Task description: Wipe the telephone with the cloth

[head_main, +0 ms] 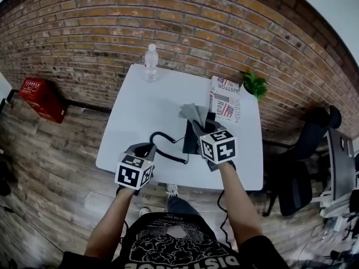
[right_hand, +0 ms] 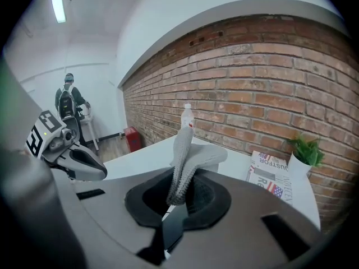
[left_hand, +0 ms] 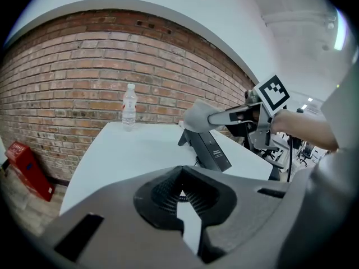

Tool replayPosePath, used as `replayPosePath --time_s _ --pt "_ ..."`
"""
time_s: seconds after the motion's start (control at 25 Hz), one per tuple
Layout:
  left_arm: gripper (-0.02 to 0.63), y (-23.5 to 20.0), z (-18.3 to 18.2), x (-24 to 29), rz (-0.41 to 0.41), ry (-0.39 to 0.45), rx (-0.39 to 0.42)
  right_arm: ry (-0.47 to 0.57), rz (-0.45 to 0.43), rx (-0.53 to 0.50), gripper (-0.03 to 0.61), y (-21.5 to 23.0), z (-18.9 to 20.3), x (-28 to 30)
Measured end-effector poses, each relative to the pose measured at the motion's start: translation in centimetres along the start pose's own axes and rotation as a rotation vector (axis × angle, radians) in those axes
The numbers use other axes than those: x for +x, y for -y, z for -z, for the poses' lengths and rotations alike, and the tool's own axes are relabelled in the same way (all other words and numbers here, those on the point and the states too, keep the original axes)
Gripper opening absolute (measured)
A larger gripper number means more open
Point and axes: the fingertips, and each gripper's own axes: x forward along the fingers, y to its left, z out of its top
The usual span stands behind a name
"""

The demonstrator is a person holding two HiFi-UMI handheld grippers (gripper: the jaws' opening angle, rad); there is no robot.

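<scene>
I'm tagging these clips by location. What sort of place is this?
Most likely an office or shared workspace: a white table against a brick wall carries a desk telephone, and a black office chair stands beside it.

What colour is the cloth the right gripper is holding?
Grey cloth; shows best in the right gripper view.

You wear a black short-sleeved T-shirt point(head_main: 178, 250) with white print across the chest. Your left gripper point(head_main: 143, 148) and right gripper point(head_main: 197, 126) are grey with dark ribbed jaws, each topped by a black-and-white marker cube point(head_main: 219, 145).
</scene>
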Motion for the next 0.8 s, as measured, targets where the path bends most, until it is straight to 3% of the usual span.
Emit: replayPosePath --time_s 0.4,0.8 --pt "0.006 -1.8 -1.2 2.1 -0.032 -0.002 -0.034 -0.072 -0.032 -0.142 0.011 1.4 -1.2 4.7" --pt "0.006 -3.9 -1.0 2.6 -0.065 -0.006 -0.071 -0.170 -0.046 -0.206 0.011 1.9 0.6 8.3"
